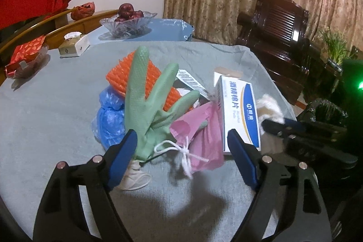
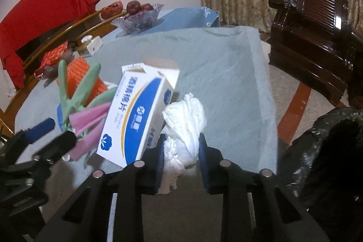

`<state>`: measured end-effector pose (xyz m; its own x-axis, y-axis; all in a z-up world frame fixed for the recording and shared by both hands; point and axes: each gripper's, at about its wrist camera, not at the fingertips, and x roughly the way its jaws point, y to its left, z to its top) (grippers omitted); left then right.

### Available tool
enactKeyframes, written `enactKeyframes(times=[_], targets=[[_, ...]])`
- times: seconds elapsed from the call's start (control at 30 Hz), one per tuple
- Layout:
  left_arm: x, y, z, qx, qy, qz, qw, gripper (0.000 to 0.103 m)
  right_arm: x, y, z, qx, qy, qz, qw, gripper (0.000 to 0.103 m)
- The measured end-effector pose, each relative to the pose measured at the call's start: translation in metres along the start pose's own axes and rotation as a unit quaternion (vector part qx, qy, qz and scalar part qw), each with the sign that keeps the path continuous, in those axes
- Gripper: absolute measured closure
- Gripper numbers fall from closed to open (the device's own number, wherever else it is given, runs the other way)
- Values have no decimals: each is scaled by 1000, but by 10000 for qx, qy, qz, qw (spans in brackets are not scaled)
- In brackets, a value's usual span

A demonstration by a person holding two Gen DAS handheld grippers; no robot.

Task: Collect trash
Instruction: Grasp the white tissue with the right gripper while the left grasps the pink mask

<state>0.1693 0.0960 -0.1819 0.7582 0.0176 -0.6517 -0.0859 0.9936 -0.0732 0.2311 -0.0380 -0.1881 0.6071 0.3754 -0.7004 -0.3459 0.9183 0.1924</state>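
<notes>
The tissue wad (image 2: pixel 185 128) sits on the bench (image 2: pixel 226 65) near its right edge, just right of the box (image 2: pixel 136 115), and the right gripper (image 2: pixel 181 158) is clenched on its lower part. The grip takes only the bottom folds, so I judge the loose upper part could tear away or slip out on the lift. The wad also touches the box, which leans on the pile; pulling the wad away may tip the box over.

The left gripper (image 1: pixel 181 149) hangs released over the near side of the pile, its blue pads either side of the glove (image 1: pixel 145 106) cuff and the pink mask (image 1: pixel 199 128). Closing there could catch the mask's white cord (image 1: pixel 186 153) alone, or grab both items at once and drag the blue bag (image 1: pixel 109 119) and orange netting (image 1: pixel 136 76) along.

The black bin bag (image 2: pixel 329 151) stands low at the right, beyond the bench edge; its inside is too dark to tell what it holds. A drop short of its mouth would land on the floor. At the far side, a glass bowl (image 1: pixel 127 24) holds dark red fruit.
</notes>
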Motion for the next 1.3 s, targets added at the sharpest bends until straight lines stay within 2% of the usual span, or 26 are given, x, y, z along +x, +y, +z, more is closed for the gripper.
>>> enactKeyframes(times=[0.27,0.33,0.4,0.47,0.6,0.7,0.87,1.3], targets=[[15,-2,3,6,113,63,9999,36,-7,-3,1,-50,-43,-48,10000,75],[19,-2,4,33,150,59,9999,45,-7,-3,1,-47,-47,-44,10000,75],[23,-3,5,56,218,-8,9997,68,-8,-4,1,-48,-51,-42,10000,75],[24,-4,4,66,277,-98,9995,80,-9,-5,1,-64,-56,-58,9999,75],[11,-10,3,139,162,-196,9996,95,-15,-6,2,-70,-81,-57,9999,75],[0,-13,2,156,110,-301,9994,99,-21,-6,3,-70,-129,-42,9999,75],[-18,-15,-1,122,19,-355,9993,100,-35,-4,4,-98,-226,-10,9997,75],[-71,-17,7,154,-371,-205,9990,100,-82,7,5,-239,-535,116,9982,75]])
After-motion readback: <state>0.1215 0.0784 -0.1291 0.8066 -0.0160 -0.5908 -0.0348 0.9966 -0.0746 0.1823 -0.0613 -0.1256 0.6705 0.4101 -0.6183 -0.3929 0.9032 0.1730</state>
